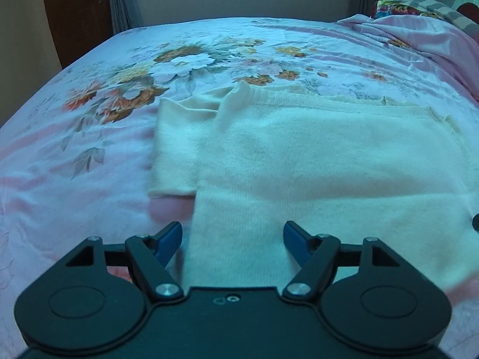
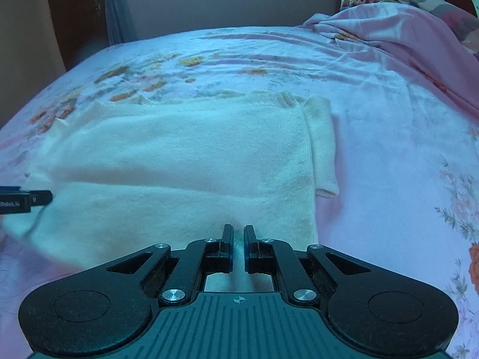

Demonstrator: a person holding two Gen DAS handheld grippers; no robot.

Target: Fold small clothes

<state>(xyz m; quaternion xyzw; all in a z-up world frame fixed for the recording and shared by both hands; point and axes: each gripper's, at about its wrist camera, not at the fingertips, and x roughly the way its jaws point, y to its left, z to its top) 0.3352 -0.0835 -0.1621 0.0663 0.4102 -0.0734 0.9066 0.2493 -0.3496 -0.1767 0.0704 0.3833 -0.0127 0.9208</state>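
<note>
Nearest the lens in the left wrist view, the left gripper [image 1: 233,246] stands with its blue-padded jaws spread wide, astride the near edge of the cream knit garment [image 1: 314,167] without pinching it; the cloth passes between the fingers untouched. That garment lies flat on the flowered bedsheet [image 1: 89,137], its long axis running side to side across both views, with one short sleeve [image 1: 176,149] folded down toward the camera at its left end. Seen from the right wrist, the same garment [image 2: 185,161] shows its other sleeve [image 2: 323,149] hanging down at the right end, and a fold line crosses the body from left to right. Right gripper [image 2: 238,246] has its jaws clenched, and a sliver of pale cloth shows in the narrow gap between them, so it appears to be pinching the garment's near hem, though the grip point itself sits low and is hard to make out. Only the right view catches the left tool's black finger [image 2: 27,202] entering from the left edge. Farther back, a rumpled pink blanket [image 2: 404,36] heaps up at the right, a dark wooden door [image 1: 74,9] stands at the left, and grey curtains [image 1: 122,0] hang by the far wall. Both views blur toward the edges, and the garment's neckline cannot be told.
</note>
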